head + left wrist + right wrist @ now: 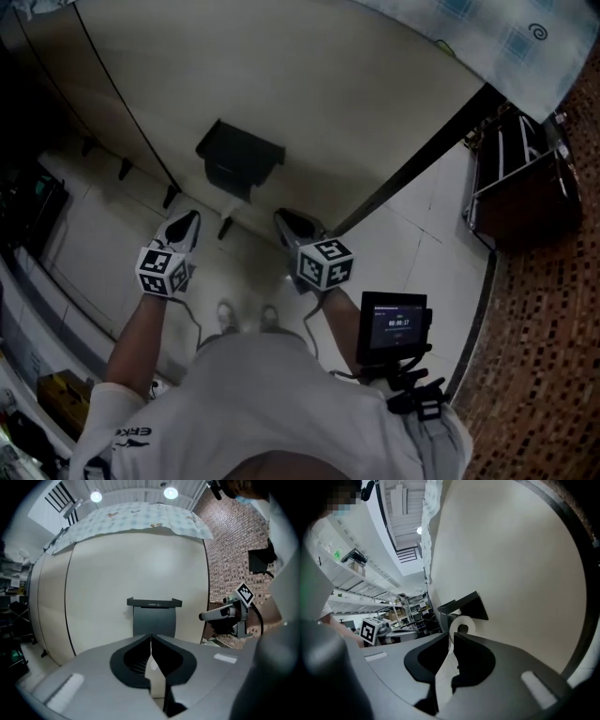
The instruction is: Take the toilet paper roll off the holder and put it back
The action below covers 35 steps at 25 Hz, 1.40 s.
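A warehouse-like lab: stocked metal shelves (401, 609) and brick wall (229, 550).

"ERKE" was printed on the person's white sleeve (132, 432), small pale lettering on the dark holder (154, 604) was too faint to read, digits on the small screen (395, 324) were too small to read

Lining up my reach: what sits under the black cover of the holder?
A white toilet paper roll, its end and core hole showing in the right gripper view. From the front the cover hides it; no spindle shows.
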Each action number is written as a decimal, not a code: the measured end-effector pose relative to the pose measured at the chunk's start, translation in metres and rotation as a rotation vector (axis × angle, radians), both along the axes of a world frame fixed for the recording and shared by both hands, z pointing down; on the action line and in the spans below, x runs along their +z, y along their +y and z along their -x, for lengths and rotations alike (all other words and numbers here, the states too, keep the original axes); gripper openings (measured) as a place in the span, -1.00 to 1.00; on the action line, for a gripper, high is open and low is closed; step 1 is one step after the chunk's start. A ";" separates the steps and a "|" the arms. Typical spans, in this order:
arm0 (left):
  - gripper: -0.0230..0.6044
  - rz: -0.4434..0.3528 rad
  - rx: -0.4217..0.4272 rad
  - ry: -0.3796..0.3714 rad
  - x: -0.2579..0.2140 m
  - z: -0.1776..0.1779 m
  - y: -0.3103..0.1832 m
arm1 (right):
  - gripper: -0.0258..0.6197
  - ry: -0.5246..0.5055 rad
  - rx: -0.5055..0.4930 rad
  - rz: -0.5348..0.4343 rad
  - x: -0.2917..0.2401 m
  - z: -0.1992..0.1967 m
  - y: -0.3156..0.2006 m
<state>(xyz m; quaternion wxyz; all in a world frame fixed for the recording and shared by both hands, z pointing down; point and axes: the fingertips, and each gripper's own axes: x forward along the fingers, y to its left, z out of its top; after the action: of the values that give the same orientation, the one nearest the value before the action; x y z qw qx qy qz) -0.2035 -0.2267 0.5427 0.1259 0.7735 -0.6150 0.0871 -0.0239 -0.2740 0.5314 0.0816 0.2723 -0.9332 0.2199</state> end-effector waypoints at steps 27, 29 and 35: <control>-0.92 -0.215 0.026 -0.009 -0.053 -0.048 0.225 | -0.88 0.168 0.155 -0.365 -0.060 0.001 0.220; -0.92 -0.227 0.033 -0.009 -0.054 -0.053 0.244 | -0.88 0.185 0.176 -0.352 -0.056 -0.009 0.243; -0.92 -0.225 0.058 -0.002 -0.050 -0.072 0.282 | -0.88 0.200 0.209 -0.339 -0.057 -0.028 0.289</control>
<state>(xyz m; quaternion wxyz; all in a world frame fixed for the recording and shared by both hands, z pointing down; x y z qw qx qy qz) -0.1319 0.0556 0.4929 0.0351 0.8001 -0.5985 0.0222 0.0040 0.0150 0.4740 0.1037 0.3979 -0.9107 0.0391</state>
